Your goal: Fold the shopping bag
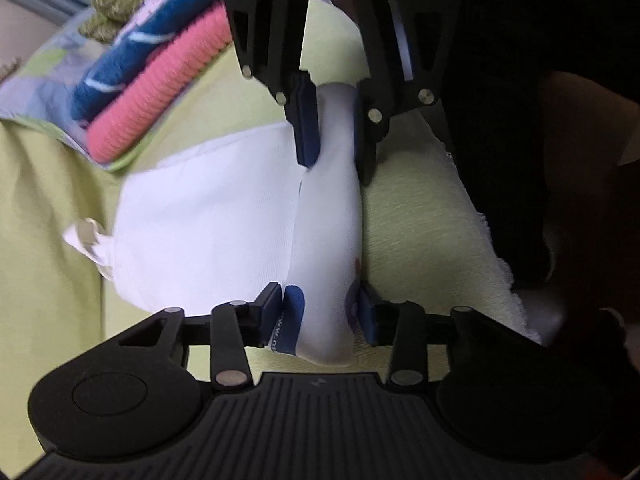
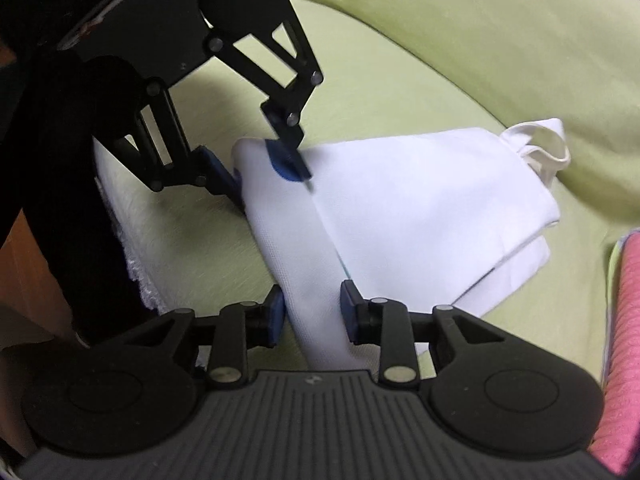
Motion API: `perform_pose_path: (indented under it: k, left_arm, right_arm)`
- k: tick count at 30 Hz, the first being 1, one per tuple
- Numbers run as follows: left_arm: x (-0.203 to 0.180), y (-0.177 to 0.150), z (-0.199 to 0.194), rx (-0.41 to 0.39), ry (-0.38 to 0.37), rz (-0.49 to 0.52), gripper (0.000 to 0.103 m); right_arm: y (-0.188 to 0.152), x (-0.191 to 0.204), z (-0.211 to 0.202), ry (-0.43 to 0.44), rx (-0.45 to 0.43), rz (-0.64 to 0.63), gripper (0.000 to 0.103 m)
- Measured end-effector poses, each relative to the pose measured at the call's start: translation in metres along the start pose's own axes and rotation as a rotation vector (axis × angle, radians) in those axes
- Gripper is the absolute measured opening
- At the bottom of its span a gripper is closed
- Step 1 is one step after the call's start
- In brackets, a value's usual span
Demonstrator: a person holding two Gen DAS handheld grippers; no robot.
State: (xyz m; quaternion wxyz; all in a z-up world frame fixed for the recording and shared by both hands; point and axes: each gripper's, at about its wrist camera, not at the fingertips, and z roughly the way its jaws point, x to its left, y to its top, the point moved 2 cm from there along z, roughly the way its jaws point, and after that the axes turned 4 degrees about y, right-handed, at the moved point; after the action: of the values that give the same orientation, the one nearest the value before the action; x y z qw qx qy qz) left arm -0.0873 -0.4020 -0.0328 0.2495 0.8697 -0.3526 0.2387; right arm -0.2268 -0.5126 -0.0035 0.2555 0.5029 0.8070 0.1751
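White cloth shopping bag point(image 1: 208, 216) lies part-folded on a green sheet point(image 1: 44, 240), handles point(image 1: 86, 240) leftward. Its raised fold edge runs lengthwise between both grippers: left gripper point(image 1: 326, 312) and right gripper point(image 2: 312, 312), fingers clamped on opposite ends.

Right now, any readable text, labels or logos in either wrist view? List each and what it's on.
"www." then blurred: white letters running along the blue pad of the left gripper, beside the white shopping bag; the rest is unreadable.
Small coloured print on the bag's folded edge: too blurred and partly hidden to read.
Small embossed mark on each gripper body: not legible.
Right gripper, green cloth, folded towels: no text visible.
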Motion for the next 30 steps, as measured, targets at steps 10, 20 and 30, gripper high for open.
perform_pose_path:
  k: [10,20,30]
  left_arm:
    - [0.024,-0.008,0.000,-0.013,-0.207,-0.168,0.042]
    - [0.023,-0.012,-0.008,-0.020,-0.367,-0.274,0.039]
    - [0.025,-0.028,-0.046,-0.078,-0.190,-0.291,0.044]
  right_arm:
    - [-0.014,0.041,0.023,-0.215,0.019,-0.239,0.021]
    - [-0.010,0.012,0.004,0.188,0.129,0.140,0.020]
    - [-0.004,-0.041,0.028,0.478,0.274,0.330,0.019]
